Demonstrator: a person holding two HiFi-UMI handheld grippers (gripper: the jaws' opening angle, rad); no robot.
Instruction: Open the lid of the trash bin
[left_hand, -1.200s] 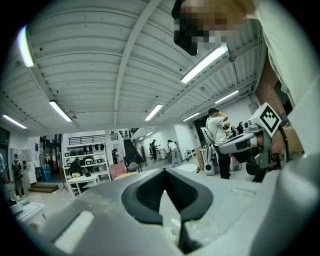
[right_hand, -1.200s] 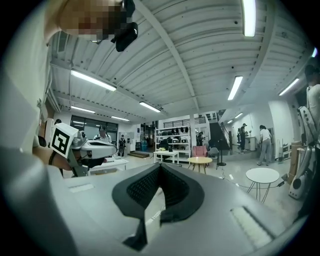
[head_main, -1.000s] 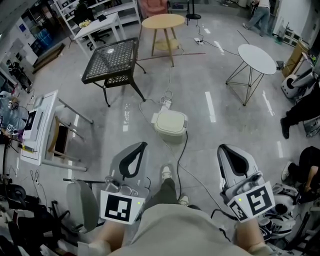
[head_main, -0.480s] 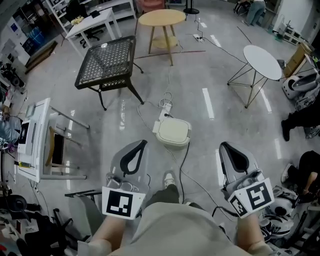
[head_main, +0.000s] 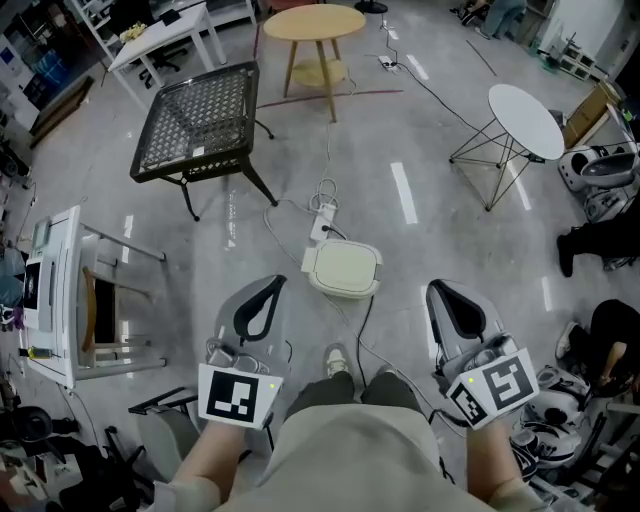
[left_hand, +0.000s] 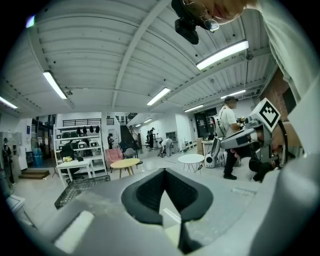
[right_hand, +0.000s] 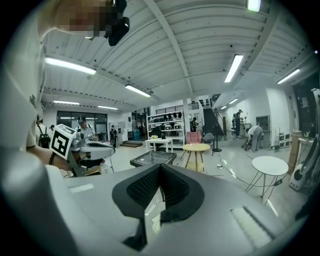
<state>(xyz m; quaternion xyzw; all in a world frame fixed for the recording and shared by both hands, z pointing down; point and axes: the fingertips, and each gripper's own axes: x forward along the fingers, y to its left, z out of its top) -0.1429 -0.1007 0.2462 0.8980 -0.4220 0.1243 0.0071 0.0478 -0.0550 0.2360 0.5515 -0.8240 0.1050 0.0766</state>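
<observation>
In the head view, the small cream trash bin stands on the grey floor with its lid down, just ahead of the person's feet. My left gripper is held low at its near left, tips pointing forward, a short way from the bin's left edge. At the bin's near right, a bit farther off, is my right gripper. Both are shut with nothing in them; each gripper view shows its pads meeting at the far tip, the left gripper and the right gripper. Neither touches the bin.
A power strip and cables lie on the floor just beyond the bin. Farther off stand a black mesh table, a round wooden table and a white round table. A white frame desk is at left.
The person has stepped forward: the bin has come closer to the feet and now sits between the two gripper tips. Both grippers stay shut and held the same way.
</observation>
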